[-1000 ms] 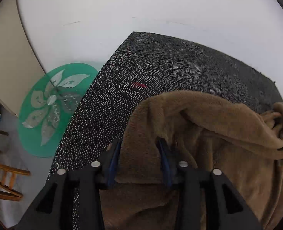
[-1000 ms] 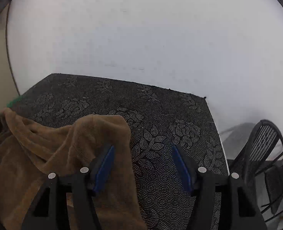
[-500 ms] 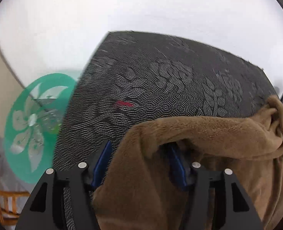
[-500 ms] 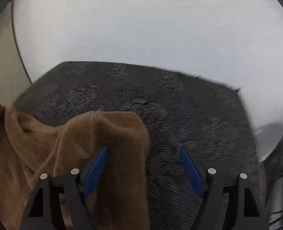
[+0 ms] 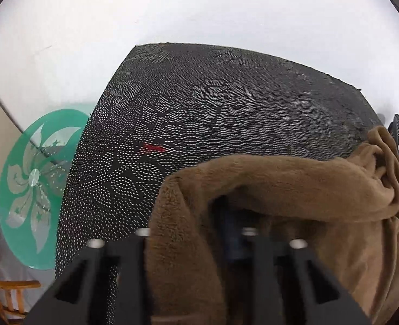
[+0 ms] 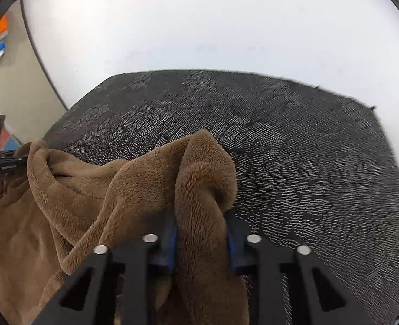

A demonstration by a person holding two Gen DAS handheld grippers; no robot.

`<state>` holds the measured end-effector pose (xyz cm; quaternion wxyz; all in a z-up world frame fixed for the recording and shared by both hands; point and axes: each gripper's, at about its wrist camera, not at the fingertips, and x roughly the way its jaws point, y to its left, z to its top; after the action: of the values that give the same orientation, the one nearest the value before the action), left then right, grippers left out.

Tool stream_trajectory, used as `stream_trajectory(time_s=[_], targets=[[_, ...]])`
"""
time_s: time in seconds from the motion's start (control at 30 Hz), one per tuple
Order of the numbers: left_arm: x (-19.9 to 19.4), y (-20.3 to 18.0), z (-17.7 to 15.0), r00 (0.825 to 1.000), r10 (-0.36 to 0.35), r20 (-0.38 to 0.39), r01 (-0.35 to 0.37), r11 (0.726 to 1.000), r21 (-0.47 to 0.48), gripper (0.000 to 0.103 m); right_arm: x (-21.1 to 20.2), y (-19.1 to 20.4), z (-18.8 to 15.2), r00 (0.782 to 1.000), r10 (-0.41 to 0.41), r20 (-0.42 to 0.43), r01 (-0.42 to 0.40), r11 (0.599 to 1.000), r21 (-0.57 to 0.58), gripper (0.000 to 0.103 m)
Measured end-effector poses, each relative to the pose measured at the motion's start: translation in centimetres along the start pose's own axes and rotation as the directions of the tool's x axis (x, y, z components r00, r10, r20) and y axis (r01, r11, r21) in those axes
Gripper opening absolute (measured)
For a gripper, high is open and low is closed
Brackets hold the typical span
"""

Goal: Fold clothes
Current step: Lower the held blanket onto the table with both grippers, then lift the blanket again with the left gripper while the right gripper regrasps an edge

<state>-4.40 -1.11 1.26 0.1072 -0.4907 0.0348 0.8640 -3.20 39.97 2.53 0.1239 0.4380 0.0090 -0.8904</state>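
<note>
Right wrist – right gripper (image 6: 200, 241) closing, pinching the brown fleece (image 6: 205, 173) fold

No words or numbers are legible; the green round tabletop (image 5: 34, 187) beside the dark worktop (image 5: 226, 103) bears only a flower emblem.

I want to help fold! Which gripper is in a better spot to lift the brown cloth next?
Neither: both. The left gripper and right gripper are each closing on bunched edges of the brown cloth, so lifting together suits best.

both wrist views look steeply down, close over the shared brown fleece garment (image 5: 294, 178) and black mat (image 6: 294, 140).
</note>
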Motion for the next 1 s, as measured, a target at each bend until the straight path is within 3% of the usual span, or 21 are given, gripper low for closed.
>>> stream_trajectory(time_s=[0.2, 0.23, 0.27, 0.37, 0.47, 0.57, 0.6, 0.63, 0.67, 0.73, 0.83, 1.0], targets=[[-3.3, 0.0, -0.4, 0.992, 0.067, 0.111, -0.061, 0.996, -0.060, 0.013, -5.5, -0.5, 0.2, 0.980, -0.060, 0.187, 0.050, 0.997, 0.056, 0.024], [-4.1, 0.2, -0.2, 0.987, 0.076, 0.141, -0.063, 0.994, -0.090, 0.012, -6.6, -0.5, 0.3, 0.969, -0.099, 0.228, 0.087, 0.994, 0.064, 0.024], [-5.0, 0.2, -0.1, 0.980, 0.095, 0.173, -0.076, 0.991, -0.108, 0.012, -7.8, -0.6, 0.4, 0.951, -0.149, 0.272, 0.134, 0.988, 0.072, 0.015], [-7.6, -0.5, 0.2, 0.956, 0.128, 0.262, -0.096, 0.987, -0.131, 0.012, -11.3, -0.7, 0.7, 0.870, -0.293, 0.396, 0.271, 0.956, 0.111, 0.010], [-8.9, -1.4, 0.4, 0.948, 0.117, 0.296, -0.084, 0.989, -0.123, 0.012, -13.5, -1.1, 0.9, 0.838, -0.305, 0.453, 0.279, 0.952, 0.125, 0.011], [-9.5, -2.0, 0.4, 0.948, 0.110, 0.300, -0.079, 0.990, -0.116, 0.012, -12.2, -1.8, 1.1, 0.913, -0.173, 0.370, 0.153, 0.985, 0.084, 0.014], [-9.5, -2.0, 0.3, 0.949, 0.113, 0.296, -0.080, 0.989, -0.121, 0.012, -11.5, -1.8, 1.0, 0.928, -0.158, 0.338, 0.139, 0.987, 0.079, 0.018], [-9.5, -1.9, 0.2, 0.950, 0.115, 0.292, -0.081, 0.989, -0.125, 0.012, -10.8, -1.6, 0.8, 0.936, -0.150, 0.317, 0.134, 0.988, 0.072, 0.036], [-9.3, -1.6, 0.1, 0.952, 0.117, 0.282, -0.082, 0.988, -0.134, 0.012, -10.1, -1.5, 0.6, 0.943, -0.140, 0.301, 0.127, 0.990, 0.065, 0.070], [-8.7, -0.9, 0.0, 0.958, 0.122, 0.260, -0.083, 0.985, -0.154, 0.012, -9.0, -1.5, 0.1, 0.946, -0.111, 0.306, 0.093, 0.993, 0.074, 0.095], [-7.4, 0.4, -0.2, 0.966, 0.119, 0.228, -0.076, 0.979, -0.187, 0.012, -7.6, -2.5, -0.1, 0.964, -0.076, 0.255, 0.049, 0.993, 0.111, 0.095], [-5.1, 1.3, -0.8, 0.974, 0.119, 0.192, -0.077, 0.974, -0.214, 0.012, -1.9, -4.1, 0.9, 0.994, -0.002, 0.112, -0.018, 0.983, 0.183, 0.095]])
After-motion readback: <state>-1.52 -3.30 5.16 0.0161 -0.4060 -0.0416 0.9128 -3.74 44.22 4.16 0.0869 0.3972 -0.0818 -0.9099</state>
